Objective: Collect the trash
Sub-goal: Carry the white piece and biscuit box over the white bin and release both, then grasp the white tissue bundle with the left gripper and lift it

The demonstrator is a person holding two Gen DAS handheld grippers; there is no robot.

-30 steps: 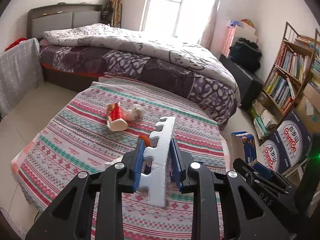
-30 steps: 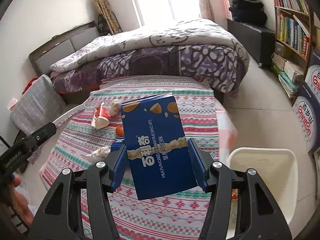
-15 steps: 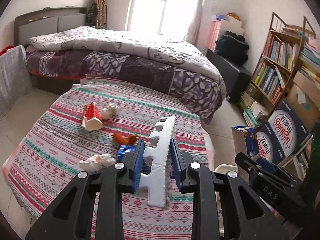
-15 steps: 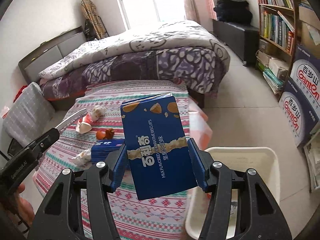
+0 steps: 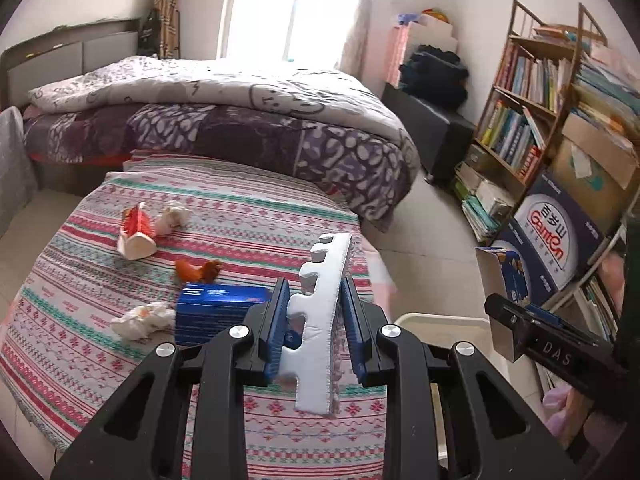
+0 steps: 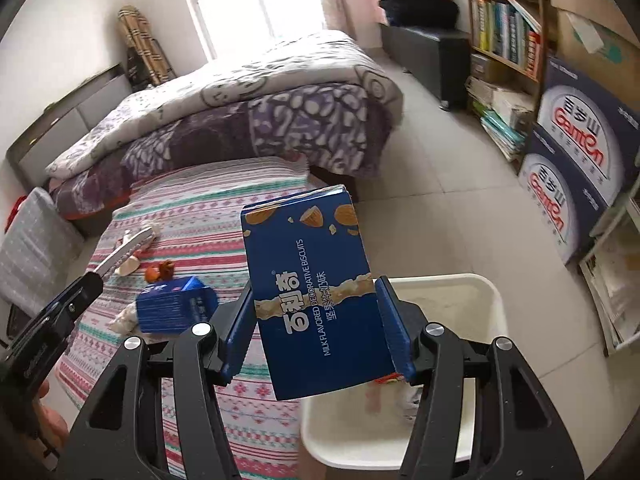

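- Left gripper [image 5: 313,322]: jaws narrow, clamped on a pale foam strip [image 5: 320,320] with a notched edge; the strip's lower end passes in front of the striped cloth, and its far tip stands above the jaws
- Right gripper [image 6: 318,320]: jaws spread wide around a blue biscuit box [image 6: 316,300], held tilted over the near rim of the white bin [image 6: 486,300]; the box's lower edge covers part of the bin's mouth
- White bin: on the floor just beside the counter [image 5: 248,216]; in the left view only a strip of its rim [image 5: 440,320] shows behind the jaws. A red scrap inside it, seen in the right view, is too blurred to name
- Counter, covered by a striped cloth, carries the remaining trash: a small blue carton [image 5: 218,310] lying on its side, half hidden by the left jaws; a crumpled white tissue [image 5: 140,320] touching it; an orange scrap [image 5: 198,270] just behind; a red-and-cream wrapper [image 5: 136,232] beside a second crumpled tissue [image 5: 174,216] farther back
- Bed [image 5: 240,120] beyond the counter; bookshelf [image 5: 520,112] at the right, its lower shelves cut off by printed cartons [image 5: 556,236]
- Right view, lower left: the left gripper's body is partly cropped, the hand behind it barely visible
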